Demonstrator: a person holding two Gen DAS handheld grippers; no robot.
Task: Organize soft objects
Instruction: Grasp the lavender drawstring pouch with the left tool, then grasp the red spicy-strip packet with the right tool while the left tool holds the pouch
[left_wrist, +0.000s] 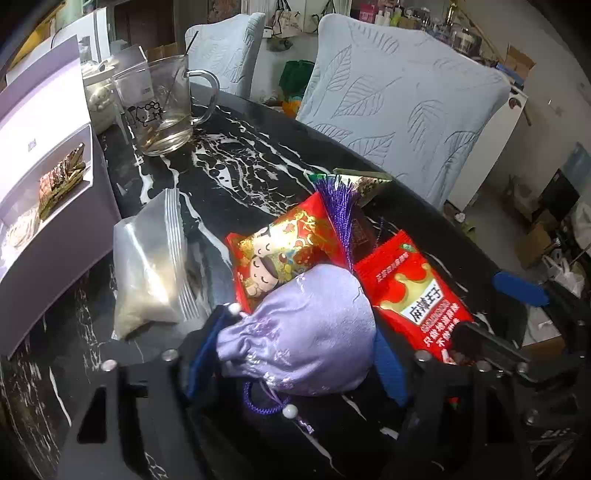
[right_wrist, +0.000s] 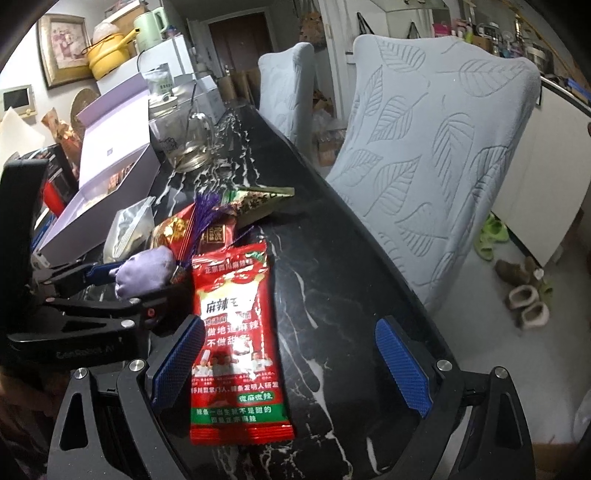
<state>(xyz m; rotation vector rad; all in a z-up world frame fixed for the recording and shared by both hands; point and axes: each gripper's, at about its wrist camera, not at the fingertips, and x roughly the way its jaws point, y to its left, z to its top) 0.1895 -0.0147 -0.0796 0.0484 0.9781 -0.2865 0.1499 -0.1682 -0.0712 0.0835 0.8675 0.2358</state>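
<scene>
My left gripper (left_wrist: 295, 354) is shut on a lilac satin drawstring pouch (left_wrist: 306, 332), low over the black marble table (left_wrist: 229, 166). The pouch also shows in the right wrist view (right_wrist: 144, 269), held between the left gripper's fingers. A red spicy-snack packet (right_wrist: 236, 339) lies flat between my open right gripper's blue pads (right_wrist: 177, 362); my right gripper (right_wrist: 291, 365) is empty. In the left view this packet (left_wrist: 413, 291) lies to the right of the pouch. A red and gold cartoon packet (left_wrist: 280, 251) with a purple tassel (left_wrist: 340, 206) lies behind the pouch.
A clear zip bag (left_wrist: 147, 266) lies left of the pouch. An open lilac gift box (left_wrist: 44, 177) stands at the left edge. A glass mug (left_wrist: 162, 107) stands at the back. A gold pyramid sachet (right_wrist: 258, 199) lies beyond the packets. Two covered chairs (left_wrist: 399, 110) stand beside the table.
</scene>
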